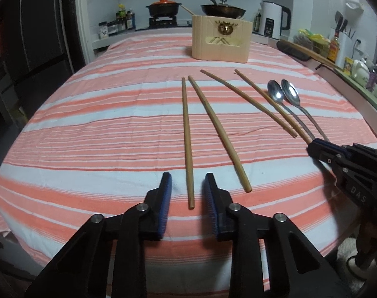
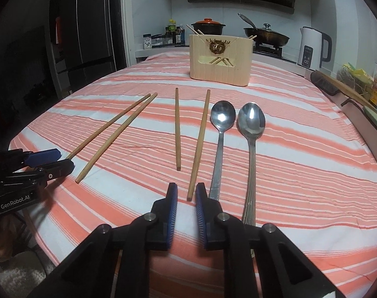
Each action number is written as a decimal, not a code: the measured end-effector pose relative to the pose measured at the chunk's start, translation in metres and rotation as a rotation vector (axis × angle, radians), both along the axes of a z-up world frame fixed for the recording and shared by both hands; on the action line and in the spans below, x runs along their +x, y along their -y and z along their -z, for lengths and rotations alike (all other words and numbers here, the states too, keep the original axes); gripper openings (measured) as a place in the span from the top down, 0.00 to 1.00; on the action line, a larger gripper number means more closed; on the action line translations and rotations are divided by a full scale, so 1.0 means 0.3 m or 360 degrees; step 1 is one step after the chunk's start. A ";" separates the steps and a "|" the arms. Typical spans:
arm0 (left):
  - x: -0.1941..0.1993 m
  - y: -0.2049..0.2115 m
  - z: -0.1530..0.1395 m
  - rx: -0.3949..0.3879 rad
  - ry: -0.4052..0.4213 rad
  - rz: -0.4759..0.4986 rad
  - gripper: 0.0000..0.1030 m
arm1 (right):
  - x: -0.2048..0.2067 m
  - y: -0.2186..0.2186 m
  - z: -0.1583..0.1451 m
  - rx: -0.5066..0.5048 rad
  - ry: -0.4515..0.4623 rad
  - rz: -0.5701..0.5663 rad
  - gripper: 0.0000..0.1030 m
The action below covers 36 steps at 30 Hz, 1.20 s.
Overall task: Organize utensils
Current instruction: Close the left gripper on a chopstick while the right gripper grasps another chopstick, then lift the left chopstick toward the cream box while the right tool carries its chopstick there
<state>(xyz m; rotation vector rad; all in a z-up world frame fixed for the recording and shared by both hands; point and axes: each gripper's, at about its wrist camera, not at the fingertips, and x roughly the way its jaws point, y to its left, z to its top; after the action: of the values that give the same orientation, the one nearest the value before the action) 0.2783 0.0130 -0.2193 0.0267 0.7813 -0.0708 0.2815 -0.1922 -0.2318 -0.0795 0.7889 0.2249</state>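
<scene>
Chopsticks (image 2: 200, 144) ×4 and two spoons (image 2: 222, 134) flat on striped cloth (image 2: 300, 173), wooden holder (image 2: 220, 59) at far end, left gripper (image 1: 187, 198) jaws apart straddling a chopstick end, right gripper (image 2: 186, 198) jaws apart, empty.

Four long wooden chopsticks lie flat on the striped cloth of the bench. The leftmost chopstick (image 1: 187, 139) and its neighbour (image 1: 219, 131) nearly meet at their far tips and spread apart toward the near edge. Further right lie a third chopstick (image 2: 177, 129) and a fourth (image 2: 198, 144), apart. Beside those lie two steel spoons, bowls up and almost touching: one with a flat handle (image 2: 220, 134), one with a ribbed handle (image 2: 251, 136). Behind stands an upright beige utensil holder (image 2: 220, 58) with chopsticks poking out.
</scene>
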 end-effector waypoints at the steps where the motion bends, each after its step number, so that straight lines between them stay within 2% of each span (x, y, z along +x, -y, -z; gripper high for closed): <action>1: 0.000 0.005 0.000 -0.0001 0.0008 0.0008 0.90 | 0.002 0.004 0.000 0.0008 0.0002 0.0005 0.93; 2: 0.001 0.009 -0.001 -0.0011 0.0012 0.0019 0.96 | 0.003 0.006 0.000 0.0012 0.0003 0.0005 0.94; 5: 0.003 0.014 -0.003 -0.0021 0.0028 0.0020 0.97 | 0.000 0.013 -0.001 0.0035 0.0005 0.0006 0.95; 11: -0.005 -0.027 -0.037 -0.0125 0.0062 -0.0005 0.98 | -0.015 0.027 -0.045 0.0060 0.0055 0.0024 0.95; 22: -0.035 -0.109 -0.210 -0.0178 0.0236 -0.0065 0.98 | -0.054 0.014 -0.201 0.0022 0.0268 -0.0020 0.95; 36: -0.041 -0.167 -0.385 -0.0246 0.0370 -0.0042 0.98 | -0.009 0.048 -0.397 0.0047 0.0462 -0.0011 0.95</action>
<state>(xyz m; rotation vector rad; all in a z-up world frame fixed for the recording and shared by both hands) 0.2661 0.0629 -0.1039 -0.1200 0.5418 -0.1011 0.2789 -0.2068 -0.1127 -0.0850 0.4965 0.2254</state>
